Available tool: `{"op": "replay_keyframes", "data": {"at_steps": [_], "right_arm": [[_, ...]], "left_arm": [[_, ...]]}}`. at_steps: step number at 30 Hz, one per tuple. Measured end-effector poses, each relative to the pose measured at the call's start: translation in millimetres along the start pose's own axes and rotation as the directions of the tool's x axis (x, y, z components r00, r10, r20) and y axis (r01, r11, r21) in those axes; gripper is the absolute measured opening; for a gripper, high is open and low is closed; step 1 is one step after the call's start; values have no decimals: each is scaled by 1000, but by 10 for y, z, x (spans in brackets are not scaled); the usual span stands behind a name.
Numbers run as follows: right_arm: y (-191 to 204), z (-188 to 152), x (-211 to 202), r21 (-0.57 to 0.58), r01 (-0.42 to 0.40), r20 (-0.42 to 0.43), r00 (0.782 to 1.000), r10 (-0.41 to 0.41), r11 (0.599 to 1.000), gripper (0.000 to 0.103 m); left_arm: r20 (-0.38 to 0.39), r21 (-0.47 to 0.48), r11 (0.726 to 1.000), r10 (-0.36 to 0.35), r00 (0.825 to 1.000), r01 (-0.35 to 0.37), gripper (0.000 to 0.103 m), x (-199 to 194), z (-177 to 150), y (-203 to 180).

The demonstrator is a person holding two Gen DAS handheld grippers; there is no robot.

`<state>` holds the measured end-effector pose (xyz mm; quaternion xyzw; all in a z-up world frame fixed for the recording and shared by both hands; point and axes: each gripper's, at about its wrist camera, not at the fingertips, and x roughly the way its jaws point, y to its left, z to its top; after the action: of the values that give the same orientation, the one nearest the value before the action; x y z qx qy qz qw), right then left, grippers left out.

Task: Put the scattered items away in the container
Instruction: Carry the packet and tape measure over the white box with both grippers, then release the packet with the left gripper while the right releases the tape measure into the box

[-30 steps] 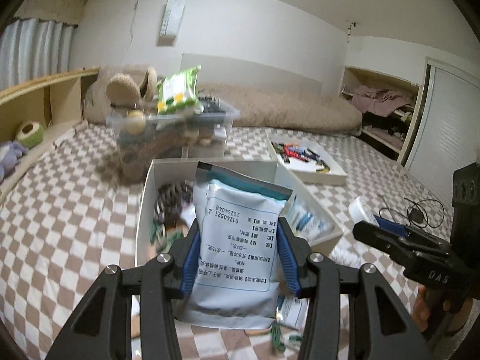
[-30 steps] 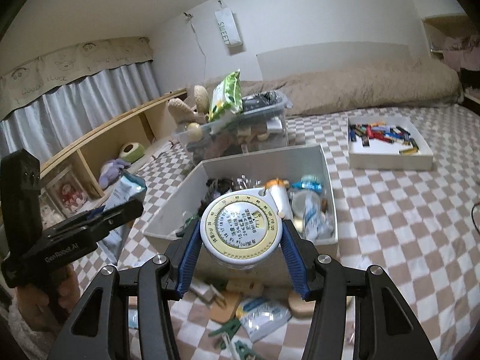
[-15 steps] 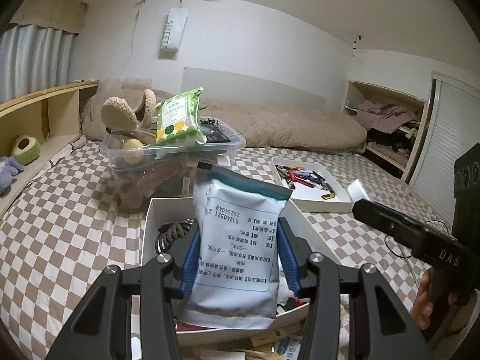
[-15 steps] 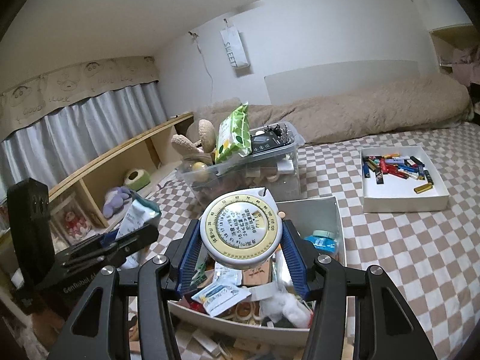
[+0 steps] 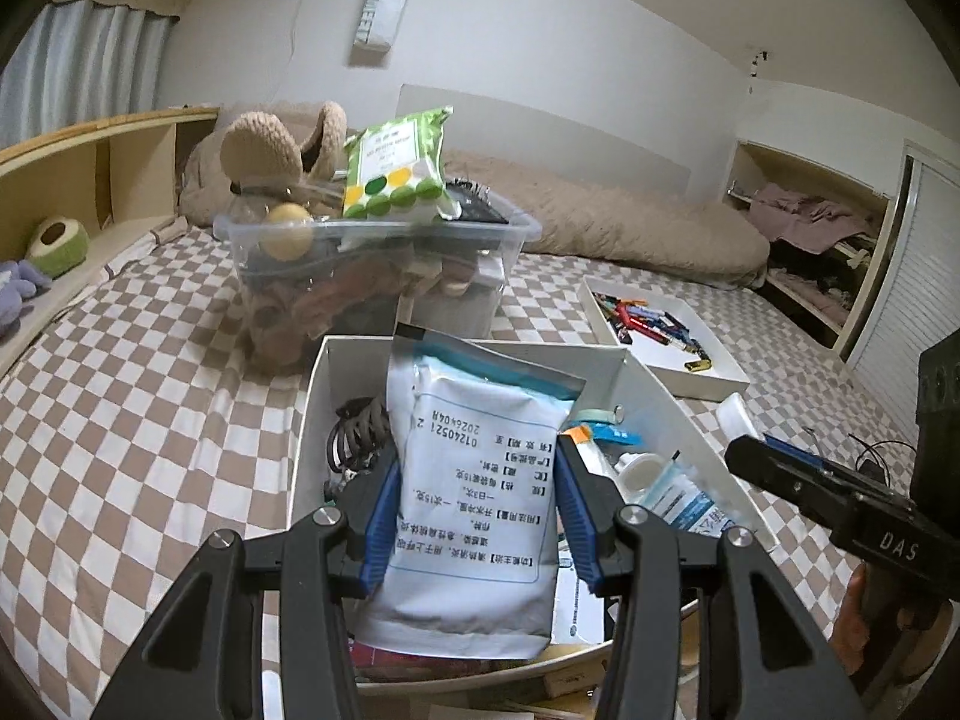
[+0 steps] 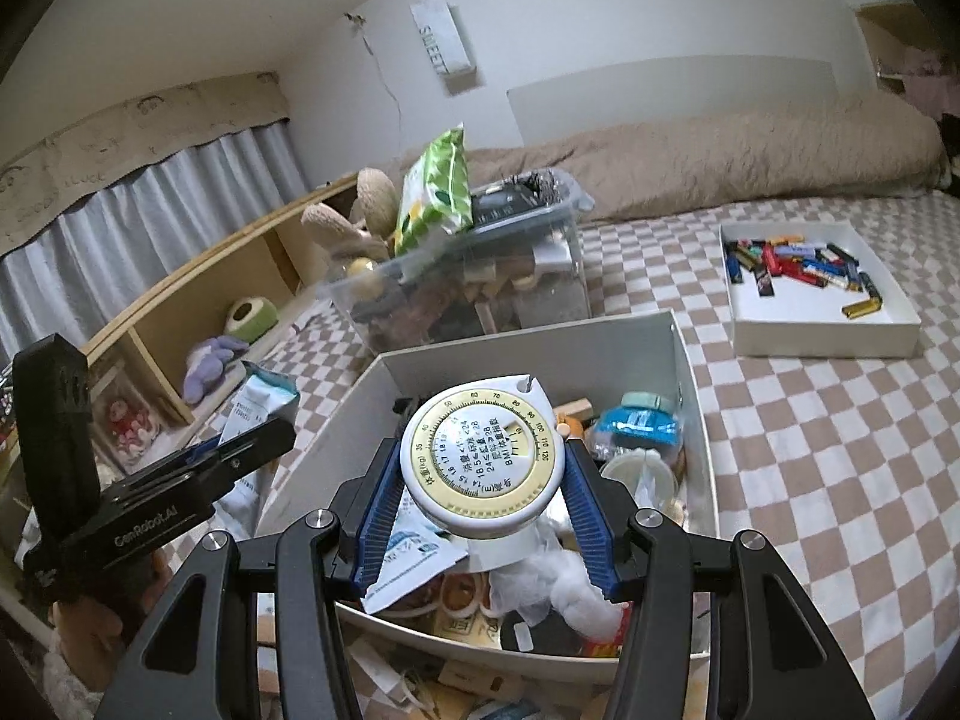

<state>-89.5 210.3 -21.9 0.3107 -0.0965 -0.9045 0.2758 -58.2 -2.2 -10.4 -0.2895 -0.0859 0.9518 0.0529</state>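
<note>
My left gripper point(image 5: 477, 516) is shut on a pale blue medicine pouch point(image 5: 474, 480) with printed text, held upright over the white container point(image 5: 654, 396). My right gripper point(image 6: 480, 504) is shut on a round white tape measure point(image 6: 483, 468) with a yellow dial, also held above the white container point(image 6: 528, 342). That box holds a dark hair clip point(image 5: 354, 438), small bottles, packets and cotton. From the right wrist view the left gripper point(image 6: 180, 480) shows at the left with the pouch's top point(image 6: 258, 402). The right gripper's fingers point(image 5: 798, 480) cross the left wrist view at the right.
A clear plastic bin point(image 5: 372, 276) full of toys, with a green wipes pack point(image 5: 396, 168) on top, stands behind the container. A white tray of coloured batteries point(image 6: 816, 294) lies to the right. Loose items lie before the box's near wall point(image 6: 456, 690). Wooden shelving point(image 5: 90, 174) runs along the left.
Both grippers have moved forward over the white container with their loads, so its inside now lies beneath them. Neither grip has changed.
</note>
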Motion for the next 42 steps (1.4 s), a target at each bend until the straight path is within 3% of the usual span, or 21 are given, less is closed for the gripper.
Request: {"op": "replay_keyframes", "data": {"at_steps": [10, 12, 14, 15, 36, 37, 39, 42], "right_arm": [[46, -150, 260, -15, -22, -78, 997, 21, 1000, 54], [52, -166, 271, -20, -23, -84, 996, 21, 1000, 54], [43, -174, 275, -20, -21, -88, 996, 19, 1000, 54], [31, -174, 281, -17, -18, -90, 996, 17, 1000, 54], [-179, -229, 358, -4, 70, -149, 986, -70, 998, 55], [-184, -229, 362, -3, 69, -150, 986, -69, 998, 59], [-189, -230, 339, -3, 73, -131, 989, -72, 997, 83], [-186, -226, 307, -10, 81, -112, 990, -81, 997, 85]], "left_arm": [[-63, -25, 999, 34, 997, -36, 50, 261, -119, 99], [-79, -32, 998, 56, 995, -59, 57, 304, -144, 140], [-97, -30, 997, 74, 993, -77, 84, 342, -164, 161], [-95, -33, 996, 85, 992, -88, 87, 342, -175, 173], [-99, 2, 997, 75, 992, -75, 88, 346, -231, 75], [-99, 2, 997, 75, 992, -75, 88, 345, -231, 75], [-101, -2, 997, 73, 992, -73, 88, 342, -232, 77], [-102, -6, 997, 71, 992, -71, 88, 335, -230, 77]]}}
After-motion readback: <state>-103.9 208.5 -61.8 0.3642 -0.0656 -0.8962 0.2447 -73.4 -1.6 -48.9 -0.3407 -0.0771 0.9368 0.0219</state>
